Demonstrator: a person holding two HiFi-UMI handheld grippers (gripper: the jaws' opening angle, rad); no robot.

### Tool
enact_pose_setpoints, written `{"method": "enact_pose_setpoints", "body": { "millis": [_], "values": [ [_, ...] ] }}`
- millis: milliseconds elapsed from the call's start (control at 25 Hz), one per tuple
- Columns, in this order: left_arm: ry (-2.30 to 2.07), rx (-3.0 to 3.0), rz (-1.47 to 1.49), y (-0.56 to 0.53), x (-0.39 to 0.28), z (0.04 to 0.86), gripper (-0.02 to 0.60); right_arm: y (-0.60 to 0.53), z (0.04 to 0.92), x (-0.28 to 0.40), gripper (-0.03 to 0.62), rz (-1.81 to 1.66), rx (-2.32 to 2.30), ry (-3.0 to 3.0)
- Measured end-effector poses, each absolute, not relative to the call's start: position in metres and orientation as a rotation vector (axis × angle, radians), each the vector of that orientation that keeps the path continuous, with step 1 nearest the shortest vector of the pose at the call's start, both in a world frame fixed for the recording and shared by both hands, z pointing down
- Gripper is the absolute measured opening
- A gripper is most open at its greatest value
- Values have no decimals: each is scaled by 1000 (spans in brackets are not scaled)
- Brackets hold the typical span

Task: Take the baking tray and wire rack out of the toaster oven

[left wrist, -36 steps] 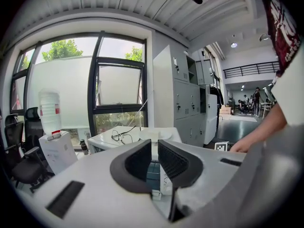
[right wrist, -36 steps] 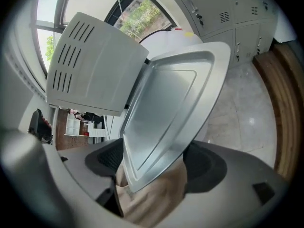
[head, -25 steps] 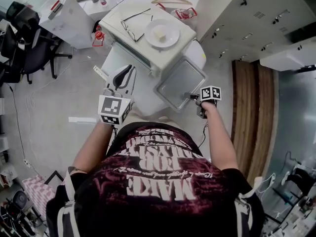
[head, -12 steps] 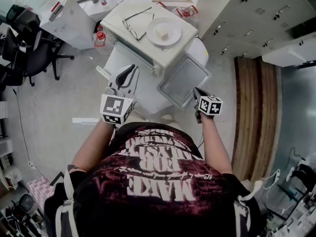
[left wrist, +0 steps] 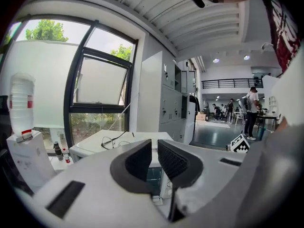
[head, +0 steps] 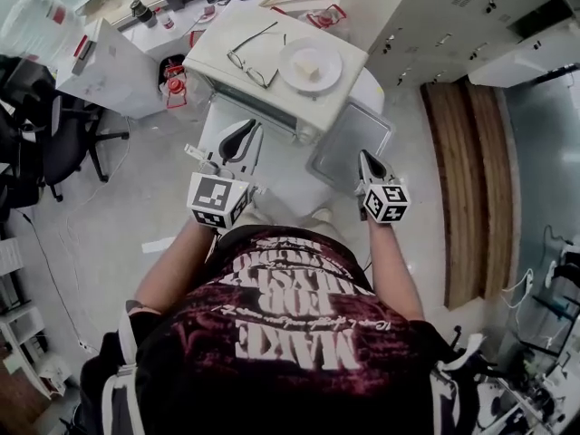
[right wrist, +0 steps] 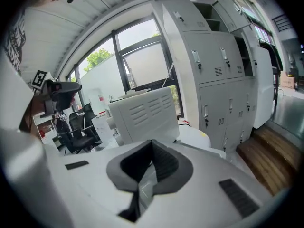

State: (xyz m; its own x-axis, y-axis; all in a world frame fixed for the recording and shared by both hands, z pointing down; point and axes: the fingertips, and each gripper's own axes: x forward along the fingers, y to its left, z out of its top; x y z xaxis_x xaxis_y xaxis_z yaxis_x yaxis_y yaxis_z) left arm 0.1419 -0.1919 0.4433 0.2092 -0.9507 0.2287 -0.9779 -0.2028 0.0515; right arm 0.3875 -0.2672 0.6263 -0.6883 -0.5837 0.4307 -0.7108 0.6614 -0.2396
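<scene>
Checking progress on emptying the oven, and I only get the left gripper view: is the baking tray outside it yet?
Observer: Yes. The head view shows the flat grey metal baking tray lying outside, by the front corner of the boxy white toaster oven on the person's right.
Operator: Is the right claw gripping it?
Observer: No. The right gripper view shows the right claw shut with nothing between its pads.
Operator: Anything on the oven I should avoid?
Observer: A round white plate with a pale morsel on it sits on top of the oven.
</scene>
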Motion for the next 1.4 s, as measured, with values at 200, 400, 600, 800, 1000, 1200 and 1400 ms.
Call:
{"method": "enact_pose_setpoints", "body": {
  "millis": [200, 400, 600, 800, 1000, 1200, 1400],
  "values": [
    [-1776, 2396, 233, -197, 98, 441, 41, -255, 603, 356, 3, 488, 1170, -2534],
    [-1659, 2512, 242, -201, 67, 448, 41, -236, 568, 334, 3, 311, 1361, -2430],
    [-1574, 2580, 269, -204, 55, 452, 41, -205, 530, 323, 3, 161, 1502, -2381],
    [-1534, 2643, 246, -200, 75, 442, 41, -178, 485, 333, 3, 58, 1588, -2448],
    [-1506, 2677, 257, -172, 108, 433, 41, -144, 465, 347, 3, -1, 1574, -2495],
    [-1547, 2656, 314, -120, 116, 427, 41, -107, 452, 344, 5, -31, 1508, -2568],
    [-1656, 2570, 348, -59, 86, 431, 41, -73, 442, 313, 5, -112, 1359, -2671]
  ]
}}
